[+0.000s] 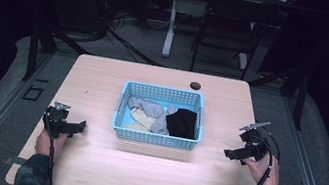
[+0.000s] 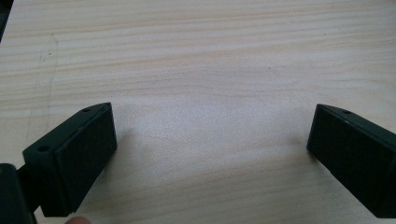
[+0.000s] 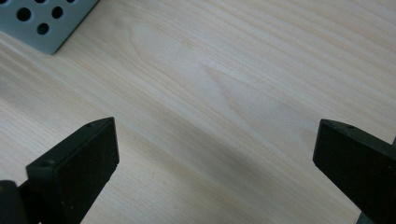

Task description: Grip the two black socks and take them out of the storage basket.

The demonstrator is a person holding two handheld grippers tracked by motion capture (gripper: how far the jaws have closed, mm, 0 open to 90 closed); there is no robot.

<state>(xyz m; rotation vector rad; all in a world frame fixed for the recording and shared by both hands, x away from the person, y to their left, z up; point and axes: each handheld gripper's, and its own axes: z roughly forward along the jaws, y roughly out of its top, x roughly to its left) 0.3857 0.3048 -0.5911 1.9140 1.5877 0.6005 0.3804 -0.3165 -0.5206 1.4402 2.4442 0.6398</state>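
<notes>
Desk: a light wooden desk [image 1: 90, 161] carried everything, with dark floor around it.
Basket: a light blue perforated basket [image 1: 154, 138] sat near the middle of the desk, a little toward the far edge, its long sides parallel to the near edge.
Basket contents: grey cloth [image 1: 147, 107] lay in the left and middle part, a pale yellowish piece [image 1: 140, 118] lay under it toward the near wall, and a black cloth [image 1: 181, 123] filled the right end.
Small object: a dark round thing [image 1: 195, 85] lay near the far edge, just beyond the basket's right far corner; what it was could not be told.
Left tool: the left tool [image 1: 80, 126] was held by the left hand [image 1: 49, 141] near the left edge, well apart from the basket, pointing toward it; in the left gripper view its jaws stood wide apart over bare wood, released and empty.
Right tool: the right tool [image 1: 229, 153] was held by the right hand [image 1: 263, 171] near the right edge, pointing toward the basket; in the right gripper view its jaws stood wide apart and empty, with a basket corner [image 3: 44, 21] at the upper left.
</notes>
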